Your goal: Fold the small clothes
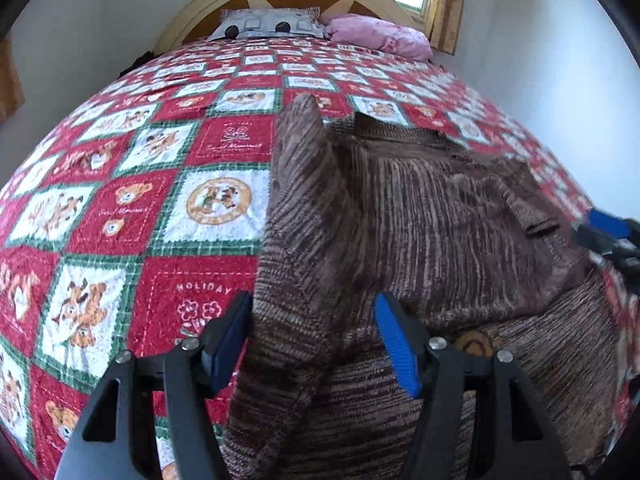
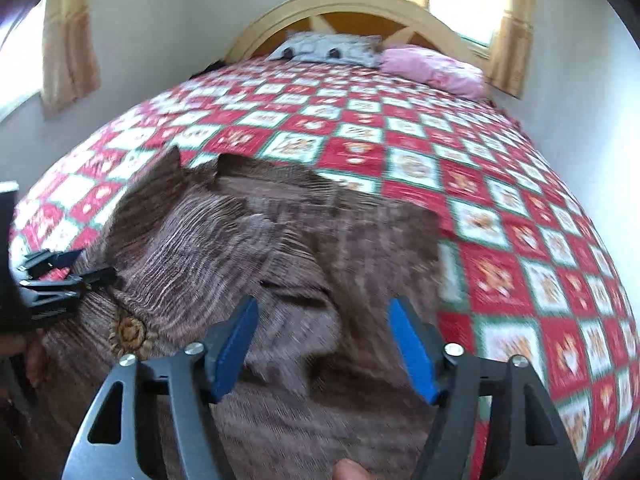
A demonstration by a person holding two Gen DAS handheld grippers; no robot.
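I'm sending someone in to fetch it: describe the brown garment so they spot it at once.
On the bed's red, white and green checkered quilt, near the foot end, lies the brown striped knit garment. It is the only dark, plain-coloured thing there, unlike the grey pillow and pink pillow by the headboard.

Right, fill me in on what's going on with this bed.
A person is folding a brown knit garment spread on a red, white and green patchwork quilt. One handheld gripper is in each hand. The left gripper hovers open over a folded-in strip at the garment's left edge. The right gripper is open above the garment's right side, gripping nothing. Two pillows lie by the headboard.
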